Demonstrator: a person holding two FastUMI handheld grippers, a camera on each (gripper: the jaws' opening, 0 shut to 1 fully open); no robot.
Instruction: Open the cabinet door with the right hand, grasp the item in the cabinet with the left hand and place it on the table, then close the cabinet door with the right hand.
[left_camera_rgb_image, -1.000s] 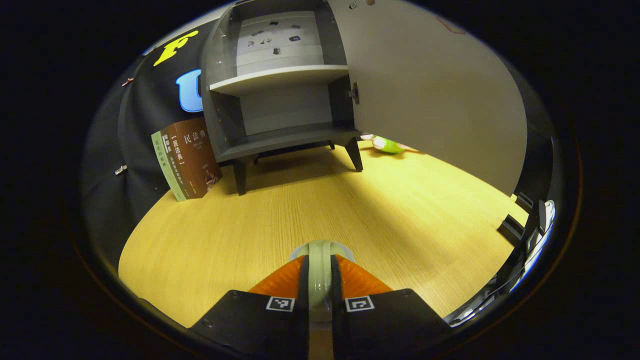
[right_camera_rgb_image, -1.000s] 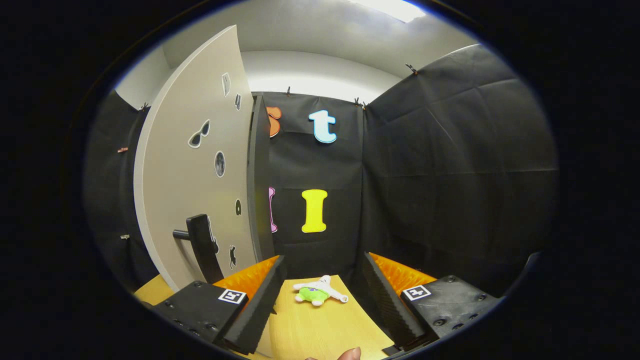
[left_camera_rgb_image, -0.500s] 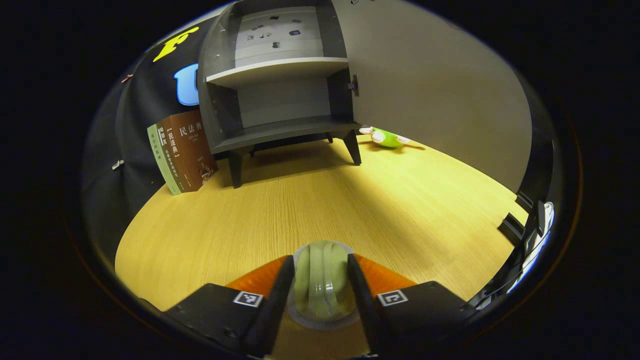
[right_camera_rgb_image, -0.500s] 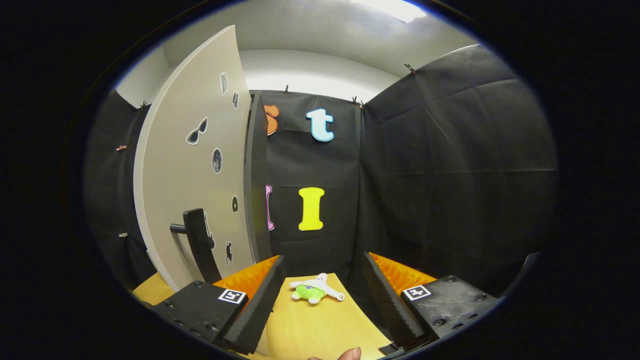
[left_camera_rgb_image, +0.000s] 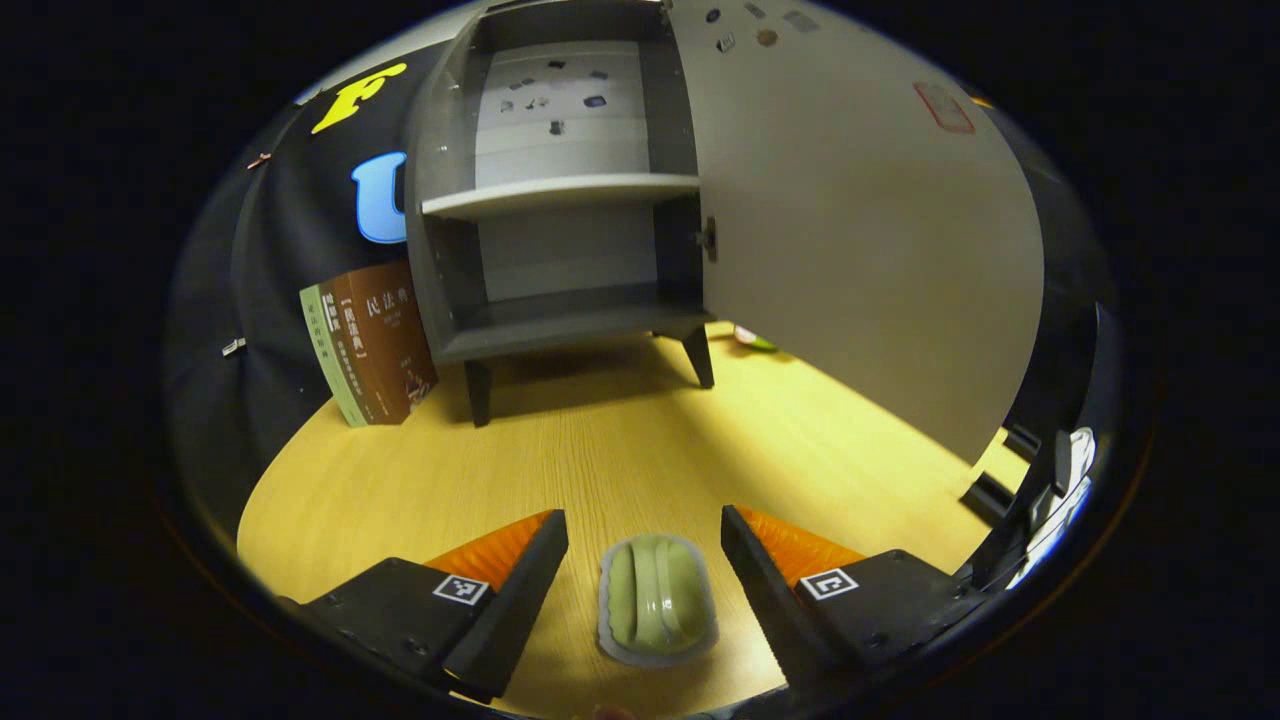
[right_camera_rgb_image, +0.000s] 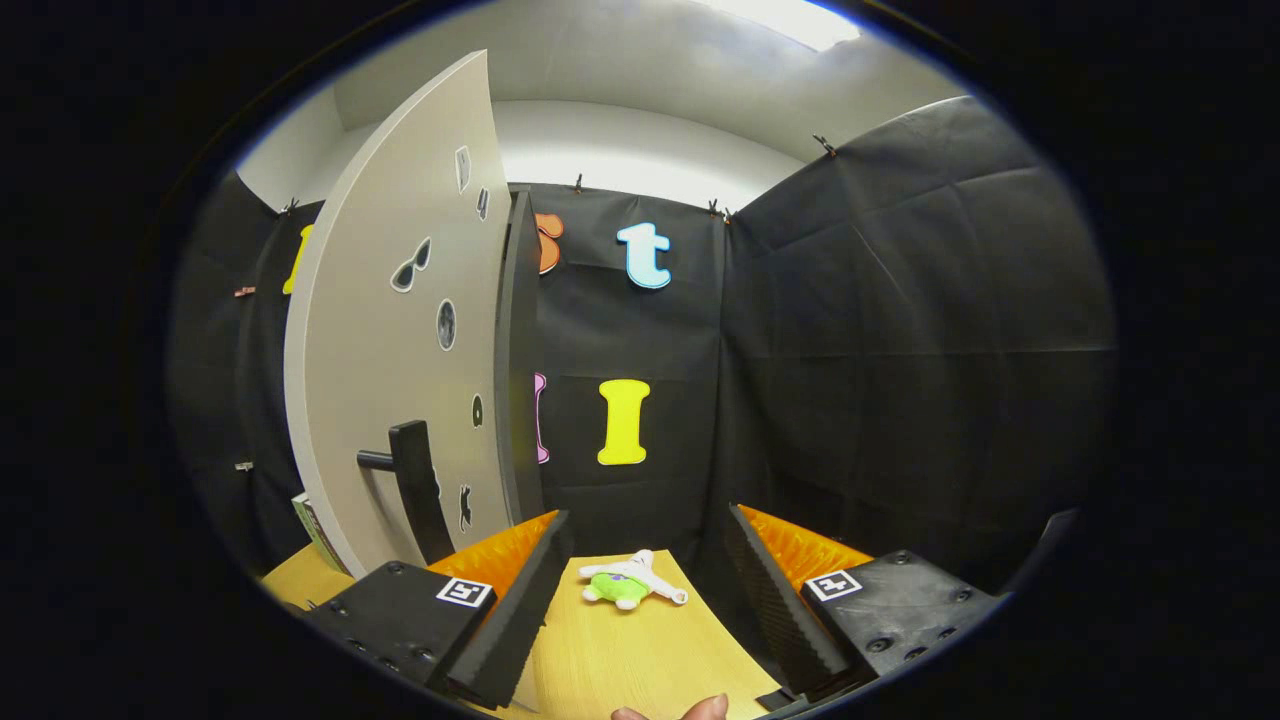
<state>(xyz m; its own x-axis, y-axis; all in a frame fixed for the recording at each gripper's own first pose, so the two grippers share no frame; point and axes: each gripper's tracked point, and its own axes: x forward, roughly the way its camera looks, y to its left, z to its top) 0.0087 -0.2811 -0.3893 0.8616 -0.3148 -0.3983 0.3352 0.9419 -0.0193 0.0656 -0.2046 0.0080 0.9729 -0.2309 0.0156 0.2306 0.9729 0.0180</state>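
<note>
While the cabinet door (left_camera_rgb_image: 860, 240) is standing swung wide, the left claw (left_camera_rgb_image: 645, 565) is hovering with its fingers spread far apart, touching nothing. Between them a green item in a clear pack (left_camera_rgb_image: 657, 600) is lying flat on the counter (left_camera_rgb_image: 620, 450), well in front of the cabinet (left_camera_rgb_image: 560, 200) (both its shelves are showing bare). Books (left_camera_rgb_image: 370, 340) are leaning beside the cabinet. In the right gripper view, the right claw (right_camera_rgb_image: 640, 580) is gaping wide too, holding nothing, with the door's dark handle (right_camera_rgb_image: 410, 480) to its left and a small plush toy (right_camera_rgb_image: 625, 582) lying ahead.
</note>
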